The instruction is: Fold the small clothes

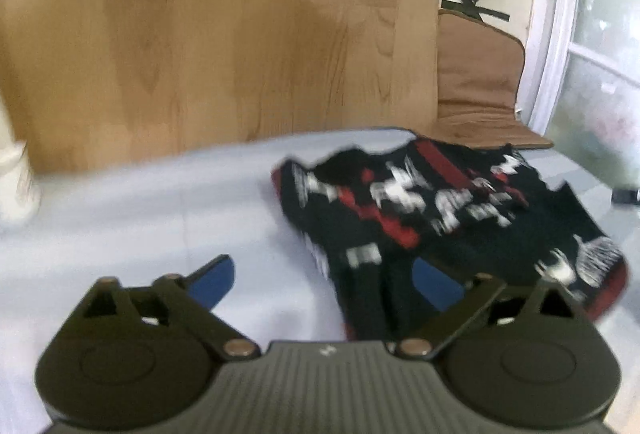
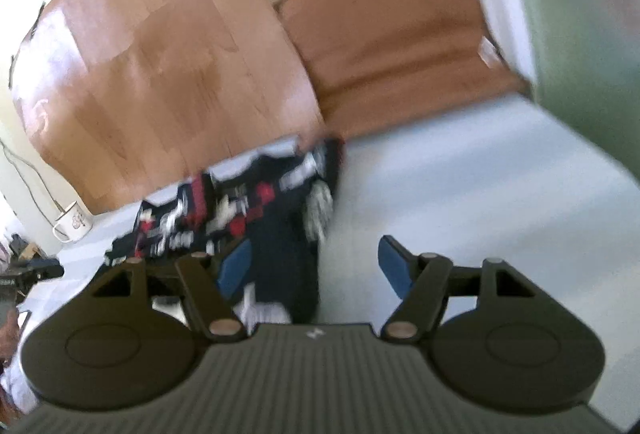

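Fingers of both grippers – left (image 1: 326, 280), right (image 2: 318, 266) – spread wide, holding nothing; garment (image 1: 440, 218) on worktop (image 1: 140, 201) rumpled, partly doubled – fold unfinished.

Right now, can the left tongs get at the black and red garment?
Probably yes. The left tongs are open with the garment lying directly ahead on the pale cloth, its near edge already between the fingers; nothing blocks it.

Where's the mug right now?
The white mug sits at the far left of the right wrist view, on the pale sheet by the wooden board, left of the patterned garment.
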